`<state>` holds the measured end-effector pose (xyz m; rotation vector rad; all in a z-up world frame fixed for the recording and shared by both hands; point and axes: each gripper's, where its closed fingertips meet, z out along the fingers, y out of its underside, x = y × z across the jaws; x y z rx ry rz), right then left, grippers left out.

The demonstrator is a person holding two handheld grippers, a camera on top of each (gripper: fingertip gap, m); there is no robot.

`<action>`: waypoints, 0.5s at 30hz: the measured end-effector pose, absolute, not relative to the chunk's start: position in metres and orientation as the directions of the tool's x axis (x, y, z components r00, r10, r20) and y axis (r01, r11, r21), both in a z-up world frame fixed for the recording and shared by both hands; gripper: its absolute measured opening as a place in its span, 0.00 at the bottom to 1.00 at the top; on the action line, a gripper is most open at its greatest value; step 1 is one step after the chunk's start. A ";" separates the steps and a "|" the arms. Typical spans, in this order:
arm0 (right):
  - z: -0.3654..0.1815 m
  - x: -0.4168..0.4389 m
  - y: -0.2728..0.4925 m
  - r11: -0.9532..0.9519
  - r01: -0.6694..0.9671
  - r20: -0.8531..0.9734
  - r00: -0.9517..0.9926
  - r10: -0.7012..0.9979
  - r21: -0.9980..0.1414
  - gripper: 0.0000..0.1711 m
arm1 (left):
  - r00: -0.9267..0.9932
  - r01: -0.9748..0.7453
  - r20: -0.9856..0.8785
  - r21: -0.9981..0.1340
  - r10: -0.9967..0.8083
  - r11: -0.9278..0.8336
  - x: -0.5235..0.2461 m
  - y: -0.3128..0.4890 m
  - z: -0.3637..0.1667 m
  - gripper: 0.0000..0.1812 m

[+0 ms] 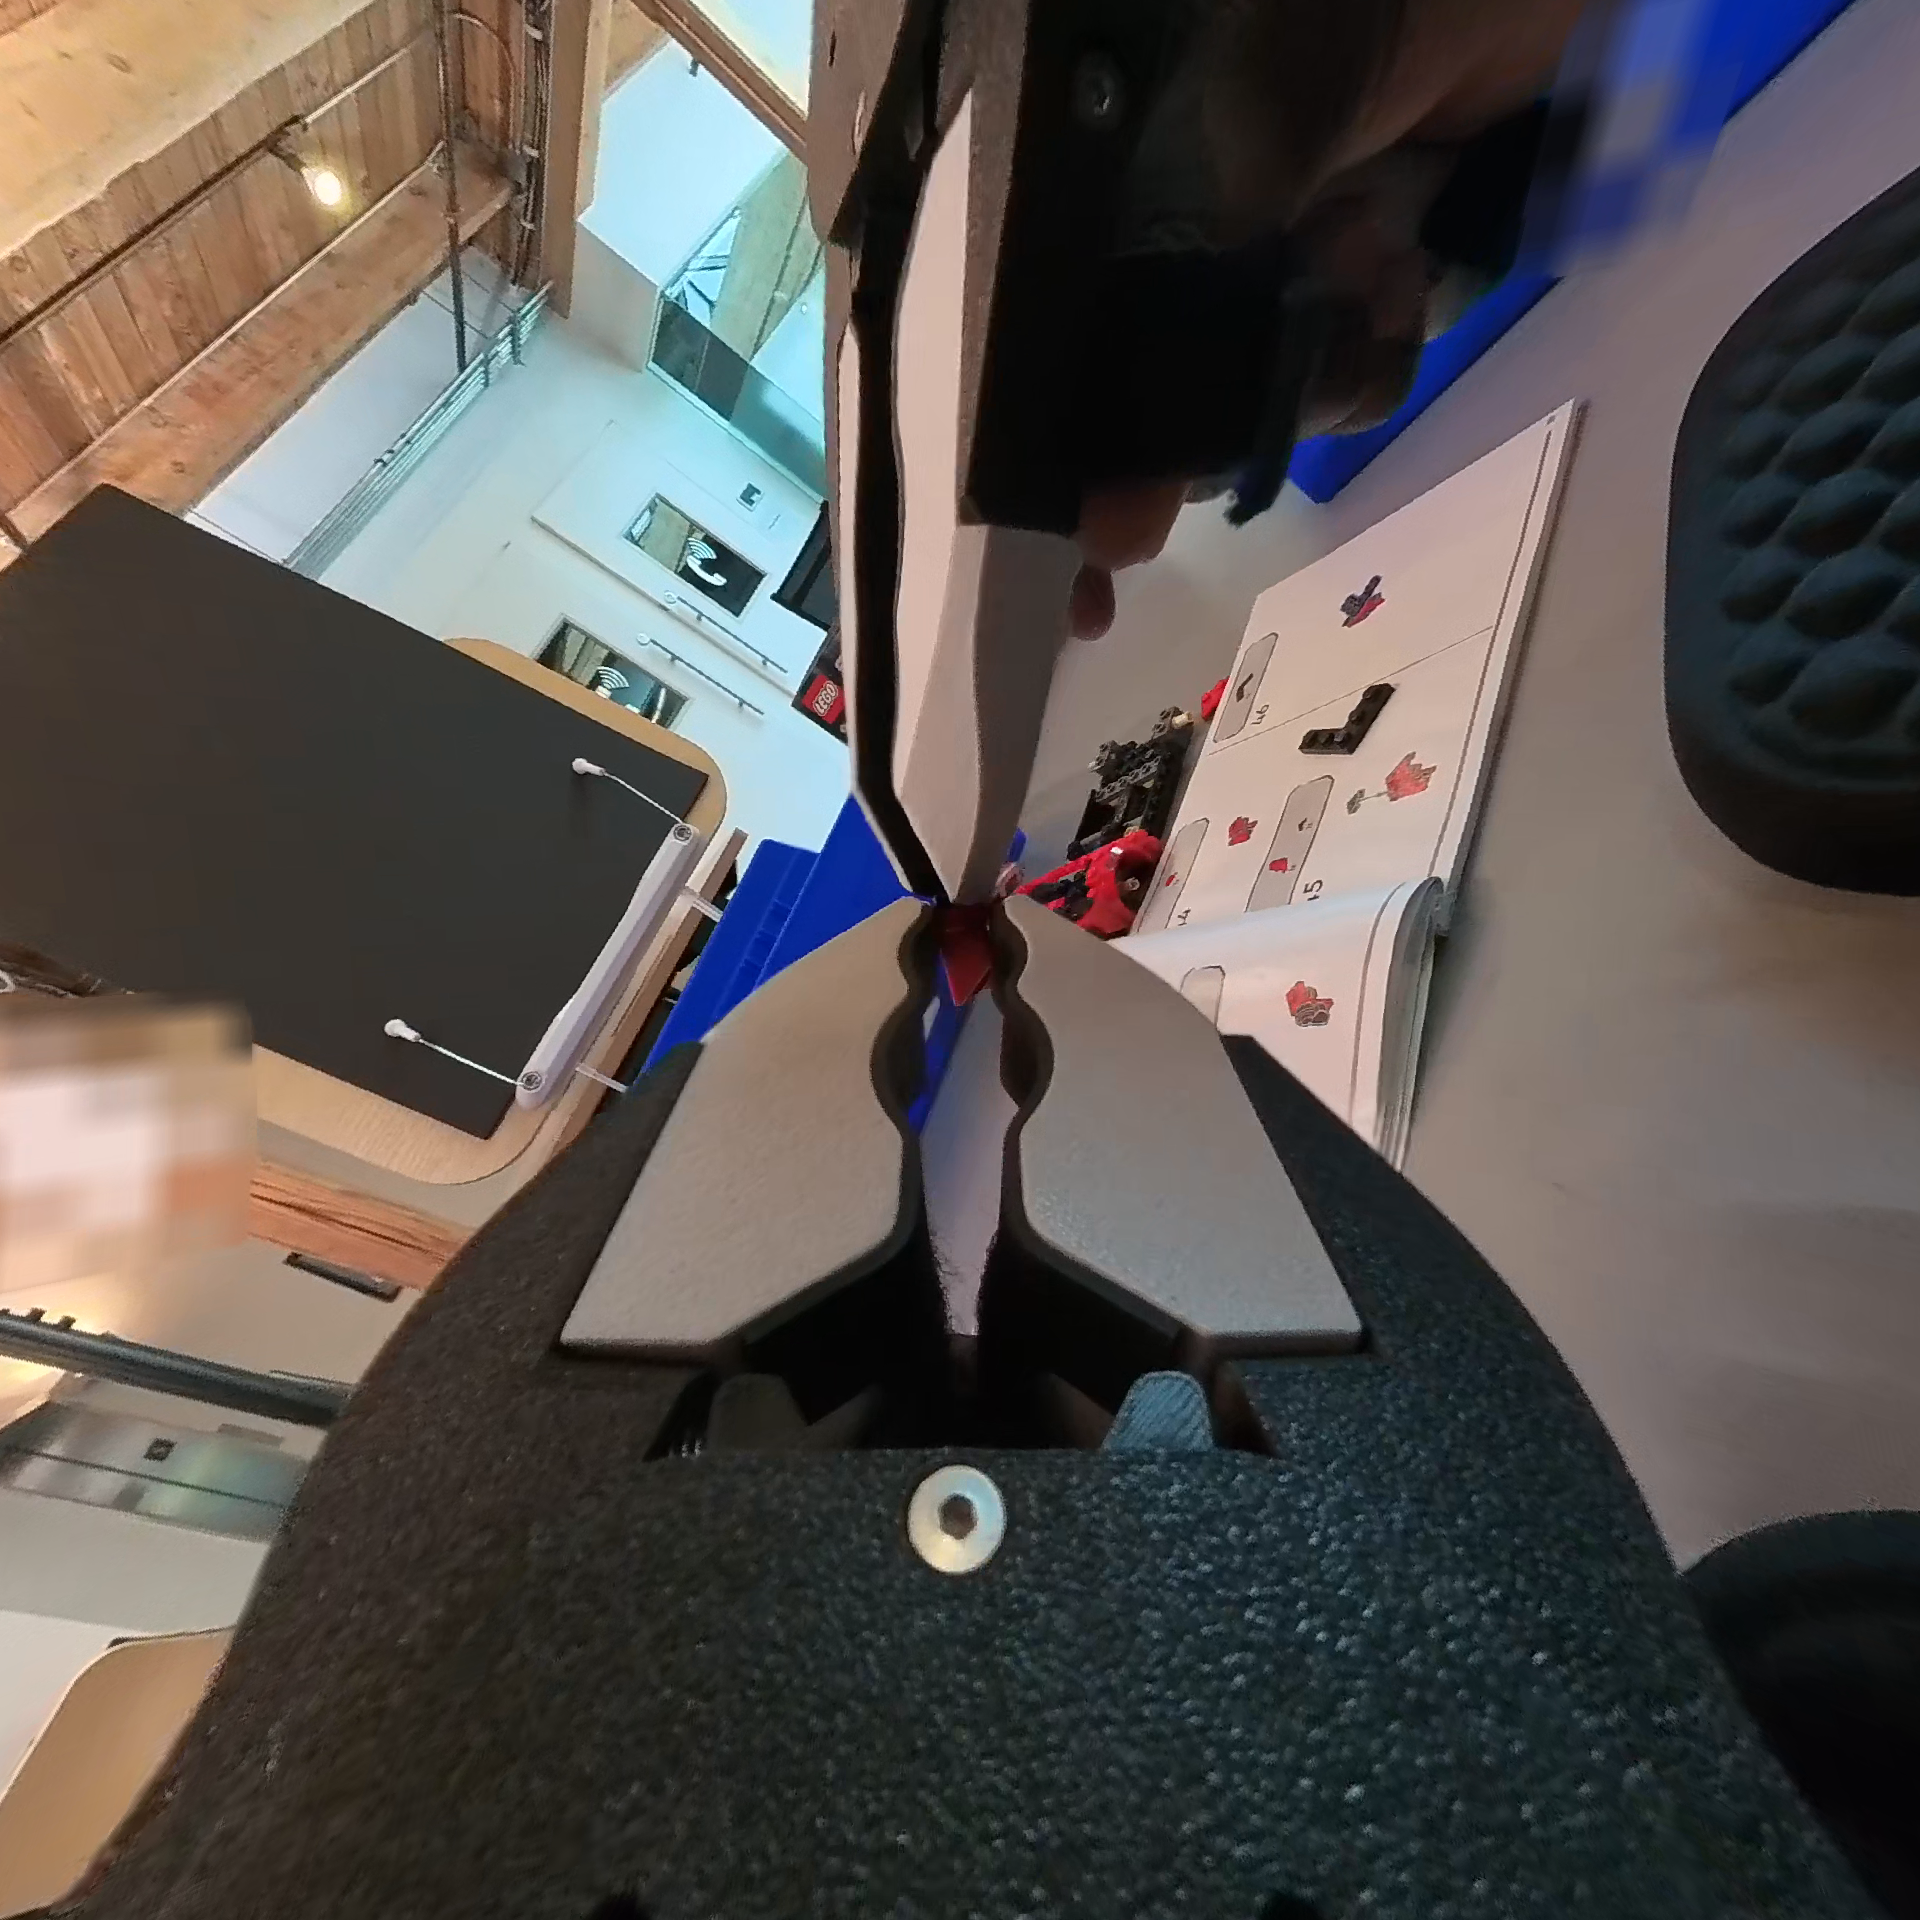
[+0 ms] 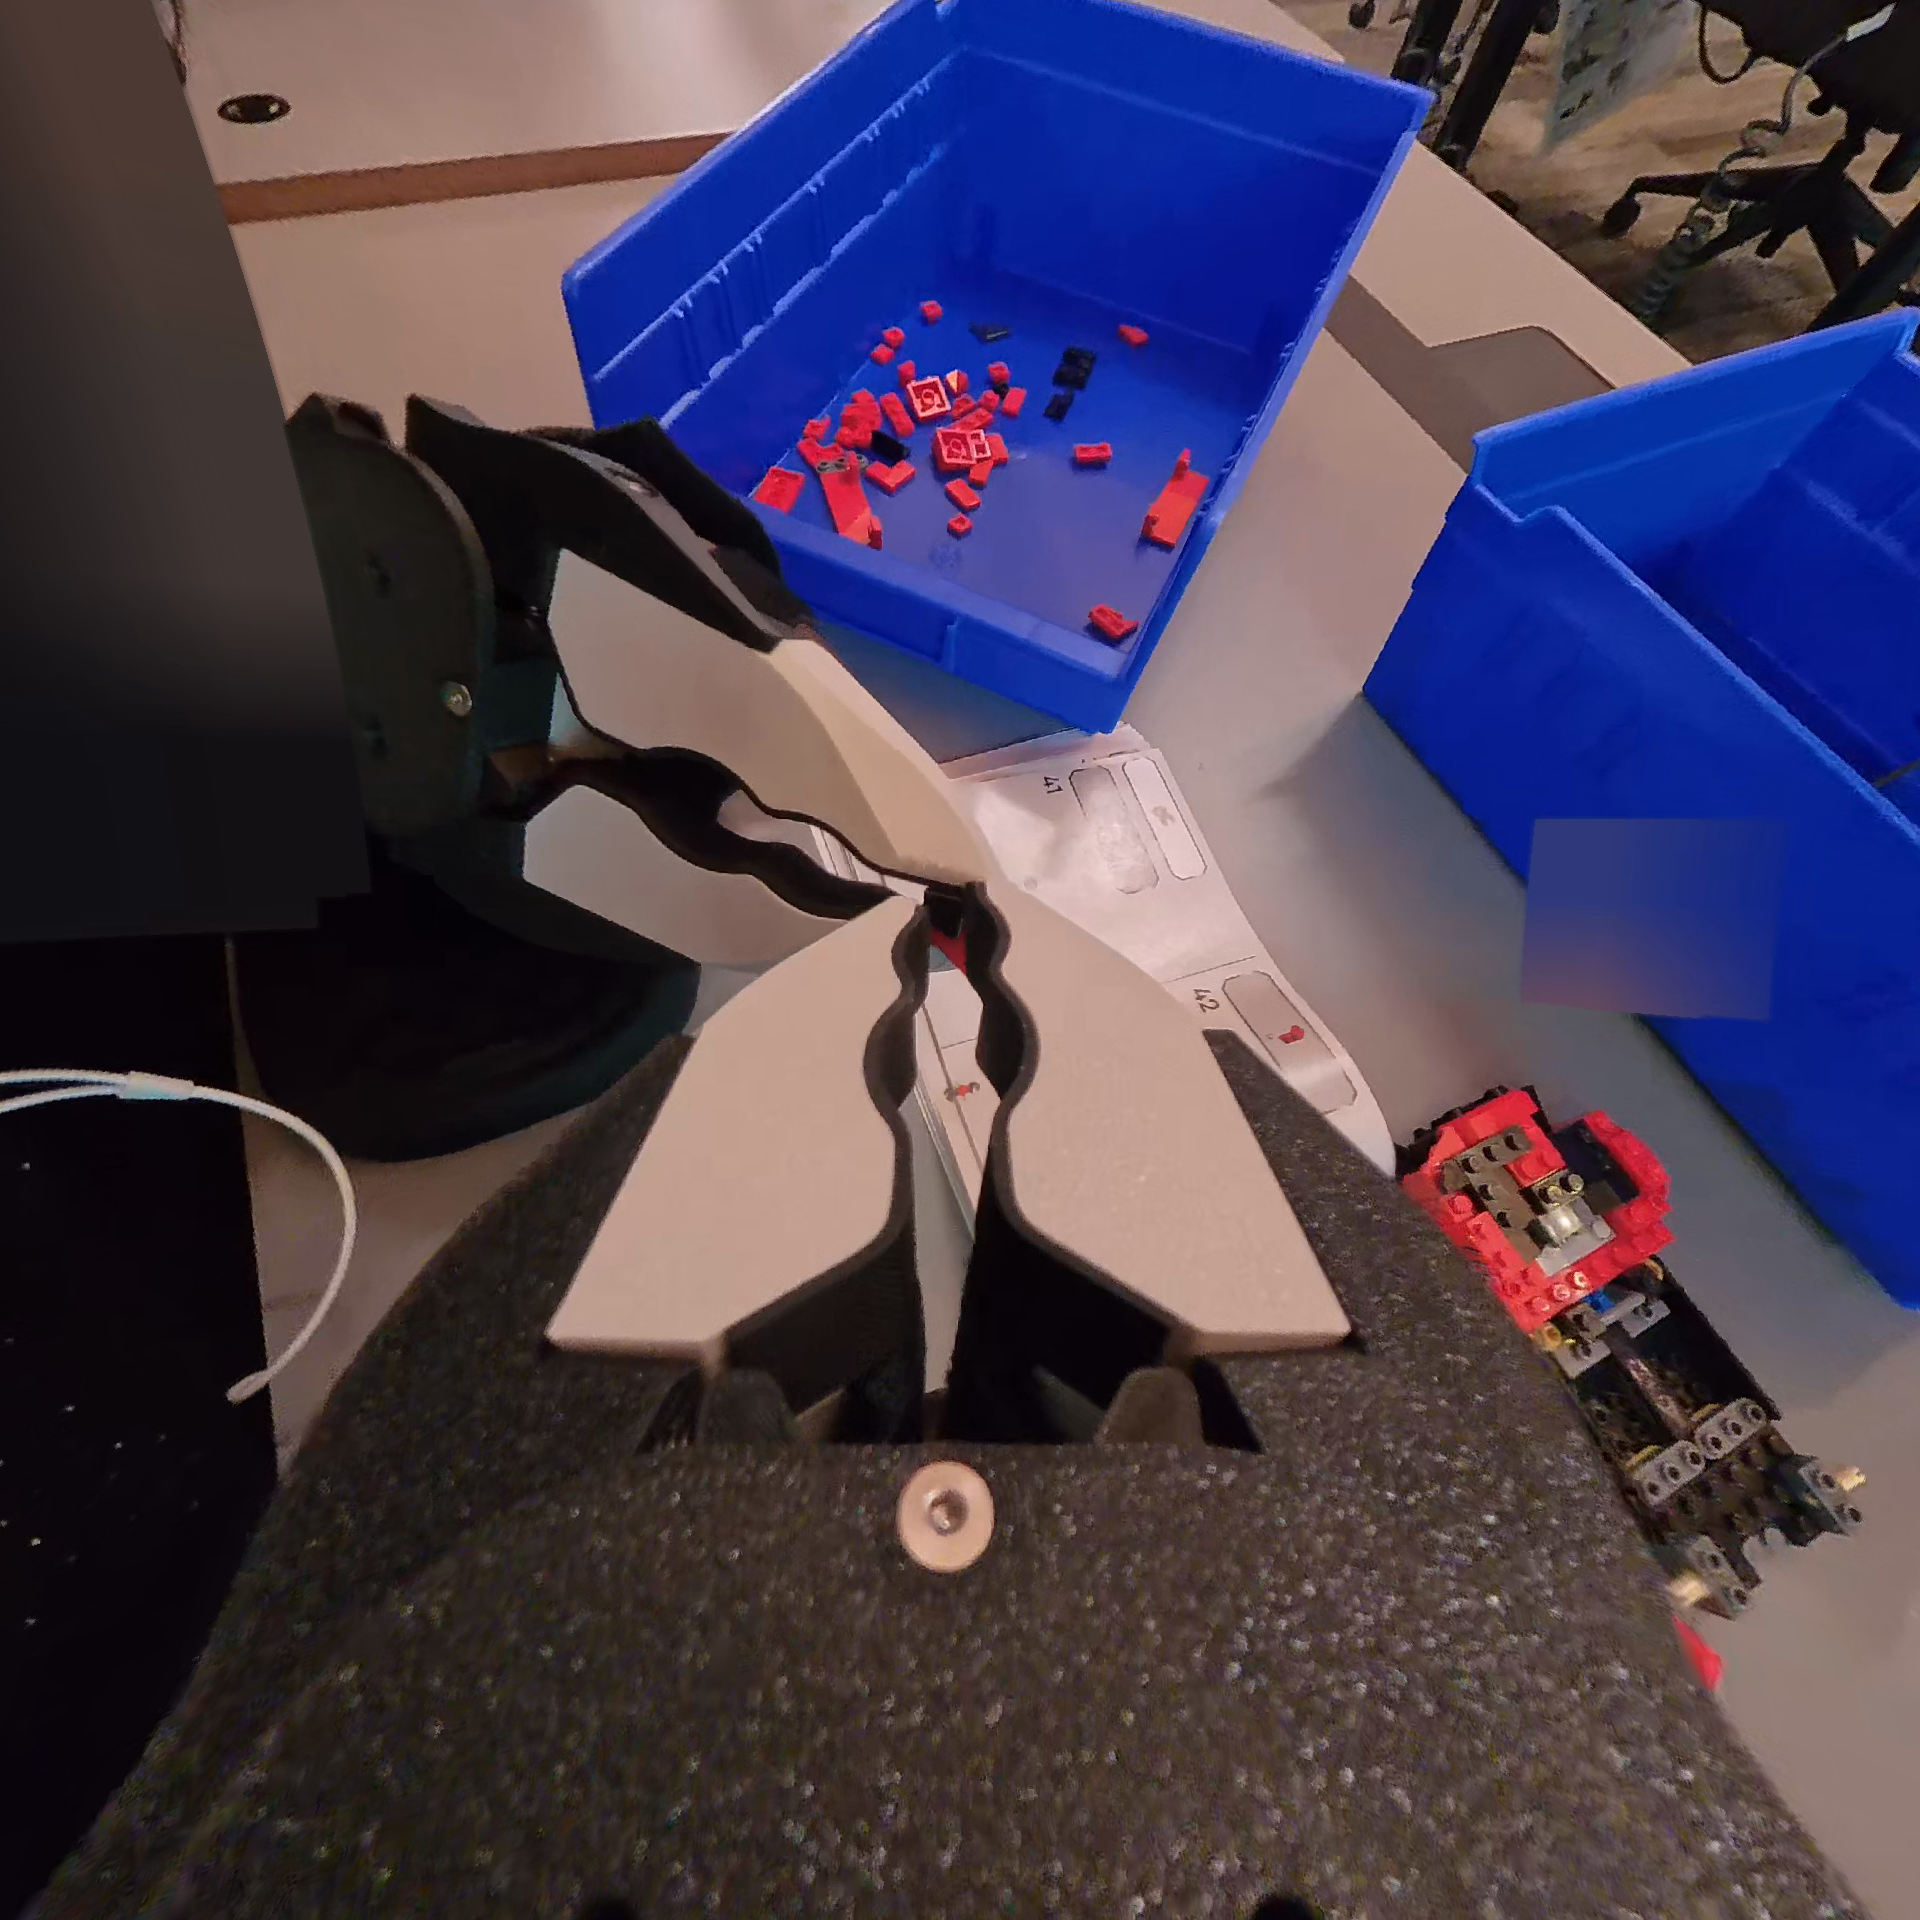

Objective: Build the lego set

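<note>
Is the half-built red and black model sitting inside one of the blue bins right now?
No, the model lies on the grey table beside the instruction booklet, outside both blue bins.

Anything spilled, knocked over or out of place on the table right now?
Little stands out. One small red piece lies loose on the table beside the partly built model, outside the blue bin that holds the other loose bricks. The instruction booklet lies open.
</note>
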<state>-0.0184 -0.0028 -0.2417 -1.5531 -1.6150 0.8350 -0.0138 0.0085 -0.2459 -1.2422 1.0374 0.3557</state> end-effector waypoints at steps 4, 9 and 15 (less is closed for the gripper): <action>-0.242 -0.018 -0.003 0.035 0.513 0.052 0.019 0.998 -0.858 0.04 | 0.512 -0.738 -0.811 -0.584 -0.282 0.339 -0.014 0.008 -0.246 0.04; -0.241 -0.018 -0.003 0.030 0.497 0.046 0.020 0.999 -0.867 0.04 | 0.532 -0.712 -0.791 -0.611 -0.302 0.346 -0.014 0.009 -0.245 0.04; -0.208 -0.011 -0.017 0.141 0.336 0.074 -0.205 0.976 -0.931 0.19 | 0.666 -0.325 -0.456 -0.890 -0.590 0.320 -0.012 0.003 -0.235 0.05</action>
